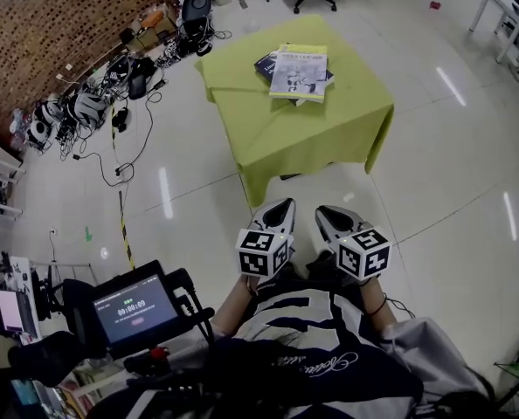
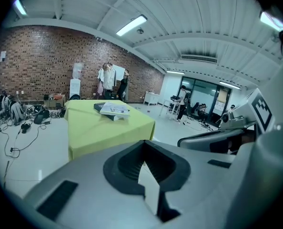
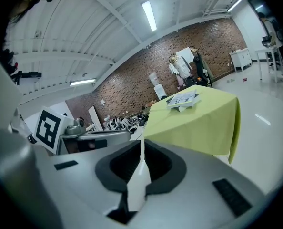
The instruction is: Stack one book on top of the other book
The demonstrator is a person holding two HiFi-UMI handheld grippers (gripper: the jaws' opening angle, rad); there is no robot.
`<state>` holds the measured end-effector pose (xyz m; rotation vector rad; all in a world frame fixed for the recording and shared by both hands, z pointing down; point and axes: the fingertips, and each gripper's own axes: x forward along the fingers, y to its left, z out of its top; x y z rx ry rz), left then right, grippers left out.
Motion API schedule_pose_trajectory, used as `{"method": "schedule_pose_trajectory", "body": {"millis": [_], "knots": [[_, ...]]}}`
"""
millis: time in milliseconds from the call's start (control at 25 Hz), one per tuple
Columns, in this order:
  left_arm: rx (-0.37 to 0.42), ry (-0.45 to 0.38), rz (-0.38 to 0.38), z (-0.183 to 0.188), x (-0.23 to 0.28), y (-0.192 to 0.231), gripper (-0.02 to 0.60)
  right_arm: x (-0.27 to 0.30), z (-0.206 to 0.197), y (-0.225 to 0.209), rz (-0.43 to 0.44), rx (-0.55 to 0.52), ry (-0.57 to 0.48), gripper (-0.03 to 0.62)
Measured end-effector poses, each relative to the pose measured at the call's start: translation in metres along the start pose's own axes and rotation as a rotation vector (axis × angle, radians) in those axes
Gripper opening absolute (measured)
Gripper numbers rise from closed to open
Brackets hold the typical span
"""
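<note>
Head view shows the pale book (image 1: 299, 71) resting on the dark book (image 1: 264, 63) at twelve o'clock, so the left gripper (image 1: 281, 208) and right gripper (image 1: 328, 214), both pressed together and empty, should hold clear.

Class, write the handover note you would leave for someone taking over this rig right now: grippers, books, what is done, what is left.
Left gripper: jaws together, empty, held near the person's body, short of the table.
Right gripper: jaws together, empty, beside the left one.
Books: the light-covered book lies on the dark book, on the green-covered table.
Done: the stack appears made.
Left: probably nothing; the top book sits offset, so squaring it up is optional.
</note>
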<state>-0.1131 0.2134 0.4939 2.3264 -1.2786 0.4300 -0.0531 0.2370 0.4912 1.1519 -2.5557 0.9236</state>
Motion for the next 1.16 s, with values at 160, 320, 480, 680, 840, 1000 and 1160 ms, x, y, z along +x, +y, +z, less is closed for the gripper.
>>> {"method": "schedule_pose_trajectory", "body": {"millis": [160,320,480,680,840,1000,1160], "knots": [[0.005,-0.017,-0.015,0.004,-0.009,0.008,0.003,0.004,-0.002,0.014,-0.012,0.011,-0.005,0.011],[0.015,-0.024,-0.039,0.004,-0.018,0.015,0.003,0.007,-0.002,0.025,-0.032,0.012,-0.022,0.008],[0.022,-0.033,-0.055,0.008,-0.021,0.023,0.003,0.012,-0.001,0.029,-0.054,0.023,-0.034,0.008],[0.019,-0.032,-0.067,0.005,-0.021,0.031,0.003,0.021,-0.004,0.032,-0.063,0.02,-0.029,0.008],[0.014,-0.039,-0.07,0.005,-0.024,0.035,0.003,0.023,-0.004,0.035,-0.068,0.021,-0.027,0.008],[0.004,-0.043,-0.066,0.005,-0.025,0.04,0.003,0.025,-0.006,0.037,-0.068,0.018,-0.019,0.008],[-0.001,-0.038,-0.064,-0.001,-0.026,0.044,0.003,0.028,-0.01,0.039,-0.067,0.016,-0.013,0.009]]}}
